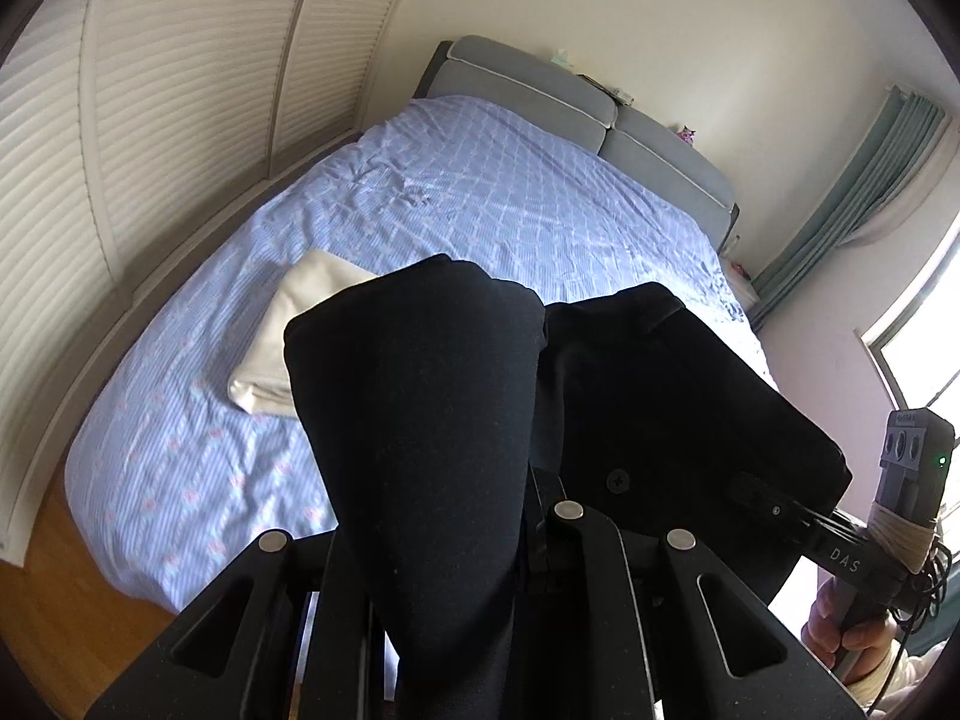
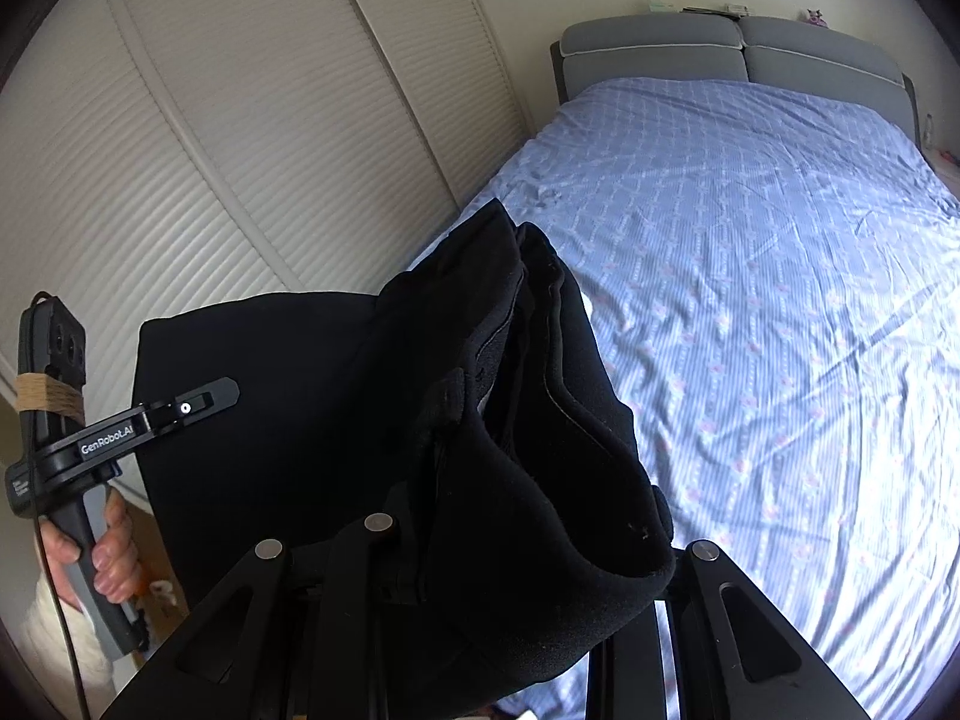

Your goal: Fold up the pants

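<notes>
The black pants (image 1: 432, 396) hang in the air above the foot of the bed, held between both grippers. In the left wrist view the cloth drapes over my left gripper (image 1: 456, 540) and hides its fingertips. The right gripper (image 1: 774, 507) shows at the right, shut on the waist edge near a button. In the right wrist view the bunched pants (image 2: 528, 450) cover my right gripper (image 2: 480, 546), and the left gripper (image 2: 210, 399) at the left is clamped on the flat cloth edge.
The bed with a blue patterned sheet (image 1: 480, 192) (image 2: 750, 270) lies ahead, its grey headboard (image 1: 540, 90) at the far end. A folded cream garment (image 1: 288, 336) lies on its near left. White slatted wardrobe doors (image 2: 210, 150) stand left; a window and curtain (image 1: 870, 180) right.
</notes>
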Demonstrator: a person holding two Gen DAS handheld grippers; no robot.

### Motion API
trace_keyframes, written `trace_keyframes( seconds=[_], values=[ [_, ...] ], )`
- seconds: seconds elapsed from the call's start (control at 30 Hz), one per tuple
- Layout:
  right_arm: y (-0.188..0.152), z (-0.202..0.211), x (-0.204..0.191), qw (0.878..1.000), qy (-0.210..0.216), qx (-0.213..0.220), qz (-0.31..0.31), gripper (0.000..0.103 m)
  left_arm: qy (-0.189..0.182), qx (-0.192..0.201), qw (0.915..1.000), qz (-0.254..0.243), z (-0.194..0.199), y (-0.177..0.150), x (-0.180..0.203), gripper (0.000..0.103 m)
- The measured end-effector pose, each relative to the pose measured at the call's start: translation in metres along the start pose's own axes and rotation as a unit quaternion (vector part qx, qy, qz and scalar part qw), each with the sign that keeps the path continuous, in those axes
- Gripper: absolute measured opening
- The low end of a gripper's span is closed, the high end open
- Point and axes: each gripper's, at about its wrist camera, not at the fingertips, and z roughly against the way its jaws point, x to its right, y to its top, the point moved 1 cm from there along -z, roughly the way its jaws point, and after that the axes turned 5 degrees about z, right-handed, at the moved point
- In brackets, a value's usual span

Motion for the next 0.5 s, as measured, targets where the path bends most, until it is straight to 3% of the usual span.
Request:
trace_keyframes(
  seconds=[0.3, 0.5],
  values=[
    [0.023, -0.078, -0.06, 0.996, -0.047, -0.02, -0.073, 0.027, -0.016, -0.072, 0.9956, -0.058, -0.044, 0.071, -0.085, 0.018],
    [0.022, -0.124, -0.09, 0.99, -0.063, -0.046, -0.12, 0.027, -0.027, -0.127, 0.9862, -0.103, -0.082, 0.108, -0.126, 0.018]
  ],
)
